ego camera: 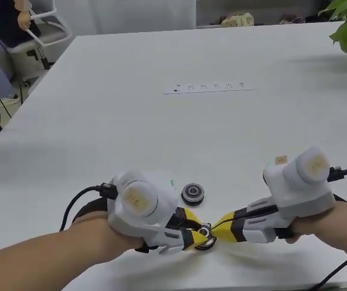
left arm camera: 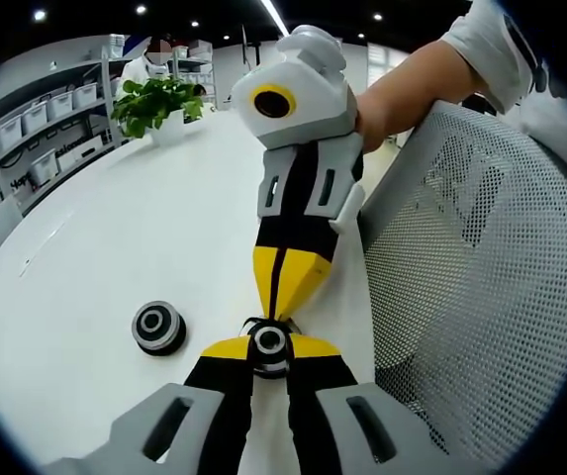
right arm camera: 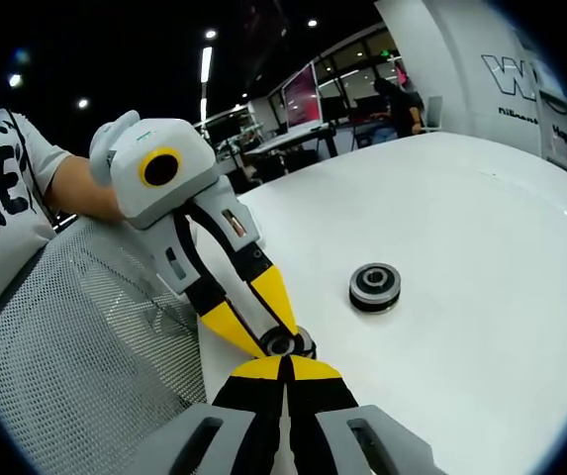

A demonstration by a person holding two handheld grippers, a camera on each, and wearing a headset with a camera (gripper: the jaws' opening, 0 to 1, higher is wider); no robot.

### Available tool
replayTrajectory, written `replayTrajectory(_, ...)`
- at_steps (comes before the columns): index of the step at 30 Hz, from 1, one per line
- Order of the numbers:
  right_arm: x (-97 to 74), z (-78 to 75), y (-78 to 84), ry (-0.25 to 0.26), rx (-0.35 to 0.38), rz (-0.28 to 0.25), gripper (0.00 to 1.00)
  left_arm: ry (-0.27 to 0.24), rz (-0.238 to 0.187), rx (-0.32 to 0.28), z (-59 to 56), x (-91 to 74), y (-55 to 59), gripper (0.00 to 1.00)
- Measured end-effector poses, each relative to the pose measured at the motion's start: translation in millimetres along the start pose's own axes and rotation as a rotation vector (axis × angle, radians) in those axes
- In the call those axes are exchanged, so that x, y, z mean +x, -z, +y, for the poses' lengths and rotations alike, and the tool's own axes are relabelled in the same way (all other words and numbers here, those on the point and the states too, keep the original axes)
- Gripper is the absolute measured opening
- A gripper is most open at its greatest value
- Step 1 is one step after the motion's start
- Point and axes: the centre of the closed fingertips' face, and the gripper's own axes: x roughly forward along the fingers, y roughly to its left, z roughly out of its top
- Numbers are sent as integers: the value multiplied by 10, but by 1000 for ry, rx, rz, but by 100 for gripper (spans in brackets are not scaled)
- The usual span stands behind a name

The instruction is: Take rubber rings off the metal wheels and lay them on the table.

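The left tool point(left arm camera: 268, 348) was clenched on a small wheel point(left arm camera: 269, 340), which was held between its two yellow tips, close to the white counter point(ego camera: 161, 127). The right tool point(right arm camera: 285, 368) was set against it from the opposite side, so that the two tools were placed nose to nose. Its jaws were pressed together, and their joined tip was laid against the rim of the held wheel. Whether any rubber was pinched between them could not be told. In the head view each tool was gripped by a hand, and the tips were seen meeting at the wheel.

A second wheel point(ego camera: 192, 193) was seen lying flat on the counter, touched by neither tool. It was placed just beyond the left tool's body in the head view. In the left gripper view it was found to the left of that tool's jaws, and in the right gripper view ahead and to the right of the right tool's jaws.

Well ahead of both tools a power strip point(ego camera: 208, 88) was set on the counter. A plant point(left arm camera: 154, 99) was seen far beyond the right tool. A mesh chair point(left arm camera: 481, 297) was seen beside the tools, at the counter's near edge.
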Motion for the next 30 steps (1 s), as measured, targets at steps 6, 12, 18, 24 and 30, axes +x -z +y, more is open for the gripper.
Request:
replayTrajectory(6,5,14,-4,-2,-12,1,0,-1,2,2,-1,0,0,7)
replayTrajectory(12,19,44,-28,-14,-17,-6,0,-1,2,3,-6,0,-2,7)
replayTrajectory(18,53,119,-98,-38,-60,-22,0,0,-2,1,-17,1,-5,7)
replayTrajectory(24,42,84,-82,-30,-93,-20,0,2,-2,11,-19,3,-9,7)
replayTrajectory(30,27,35,-34,-17,-106,-11,0,0,-9,14,-15,6,-14,7)
